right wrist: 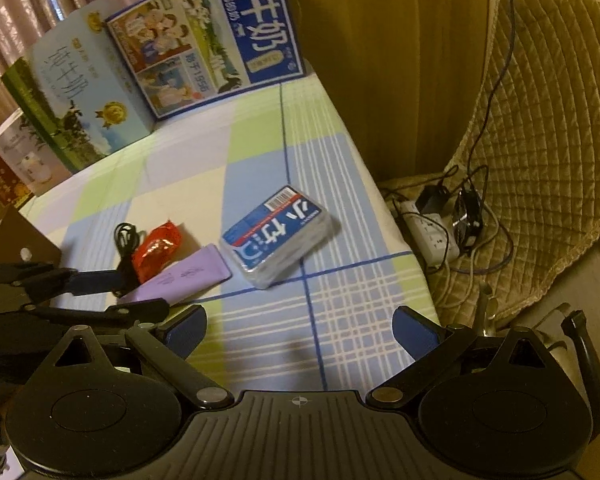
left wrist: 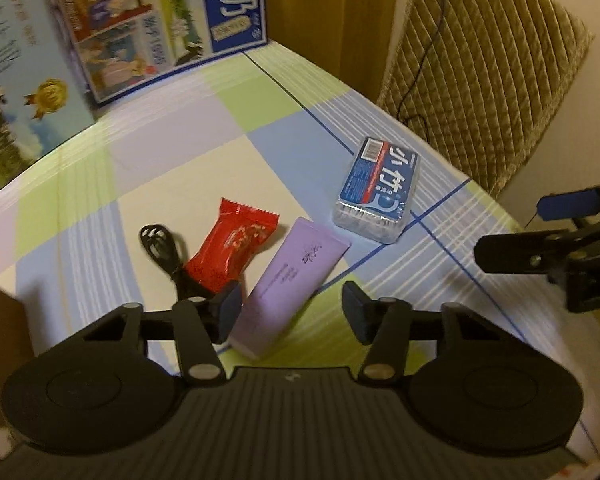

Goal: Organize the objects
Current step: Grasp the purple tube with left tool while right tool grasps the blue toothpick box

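A purple tube (left wrist: pixel 288 280) (right wrist: pixel 184 276) lies on the checked tablecloth (left wrist: pixel 180 152). My left gripper (left wrist: pixel 293 314) (right wrist: pixel 142 292) is lowered over its near end with the jaws partly open. The left pad is right at the tube's edge, and the right pad stands clear of it. Left of the tube lie a red candy packet (left wrist: pixel 232 252) (right wrist: pixel 156 250) and a coiled black cable (left wrist: pixel 160 240) (right wrist: pixel 124 236). A blue-labelled clear box (left wrist: pixel 376 192) (right wrist: pixel 276 236) sits to the right. My right gripper (right wrist: pixel 300 332) (left wrist: pixel 508 230) hovers open over bare cloth, holding nothing.
Two large milk cartons (right wrist: pixel 204 40) (left wrist: pixel 156 20) and smaller boxes (right wrist: pixel 24 160) stand along the table's far side. The table edge runs down the right; beyond it is a quilted chair (right wrist: pixel 540 120) with a power strip and cables (right wrist: pixel 432 236). A brown box (right wrist: pixel 16 240) sits at the left.
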Available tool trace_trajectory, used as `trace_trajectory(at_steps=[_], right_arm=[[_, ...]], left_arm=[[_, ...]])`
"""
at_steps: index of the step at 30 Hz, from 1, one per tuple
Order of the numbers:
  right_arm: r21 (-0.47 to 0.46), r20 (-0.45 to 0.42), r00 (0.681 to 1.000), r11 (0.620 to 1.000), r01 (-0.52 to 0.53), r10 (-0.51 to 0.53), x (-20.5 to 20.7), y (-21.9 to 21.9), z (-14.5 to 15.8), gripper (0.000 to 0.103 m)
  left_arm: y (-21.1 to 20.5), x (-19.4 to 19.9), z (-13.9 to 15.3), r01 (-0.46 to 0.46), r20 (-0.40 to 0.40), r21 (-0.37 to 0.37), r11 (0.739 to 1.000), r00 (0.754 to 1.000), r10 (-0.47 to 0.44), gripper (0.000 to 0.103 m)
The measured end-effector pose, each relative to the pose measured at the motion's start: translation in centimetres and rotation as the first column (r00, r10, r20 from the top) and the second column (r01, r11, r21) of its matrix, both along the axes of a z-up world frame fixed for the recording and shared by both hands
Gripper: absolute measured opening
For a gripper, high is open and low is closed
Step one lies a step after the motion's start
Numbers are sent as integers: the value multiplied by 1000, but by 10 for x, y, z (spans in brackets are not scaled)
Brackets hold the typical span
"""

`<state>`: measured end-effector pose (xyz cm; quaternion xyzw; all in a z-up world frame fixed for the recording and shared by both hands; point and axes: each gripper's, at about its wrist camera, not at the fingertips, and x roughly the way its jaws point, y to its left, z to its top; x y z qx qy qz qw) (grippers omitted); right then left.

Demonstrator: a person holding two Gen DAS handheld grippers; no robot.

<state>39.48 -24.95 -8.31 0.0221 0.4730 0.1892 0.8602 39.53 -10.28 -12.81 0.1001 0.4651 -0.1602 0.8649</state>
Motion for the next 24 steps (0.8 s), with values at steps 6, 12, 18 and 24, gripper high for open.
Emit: trace_trajectory(at_steps=[6, 12, 18, 24], right_arm=[[5, -26, 999, 1000, 22, -22, 10, -3, -9, 97], [4, -44, 999, 1000, 15, -15, 14, -2, -14, 97], [4, -44, 999, 1000, 6, -5, 16, -1, -15, 97], [4, -43, 999, 1000, 16, -16, 15, -5, -14, 97]], left_arm=[[-6, 15, -16, 23, -29, 27, 999, 999, -22, 36], [-4, 9, -19, -52, -92, -36, 998, 995, 48, 28], [-7, 15, -23, -79, -127, -46, 996, 989, 73, 28], [-12, 16, -23, -77, -120, -34, 996, 990, 72, 29]])
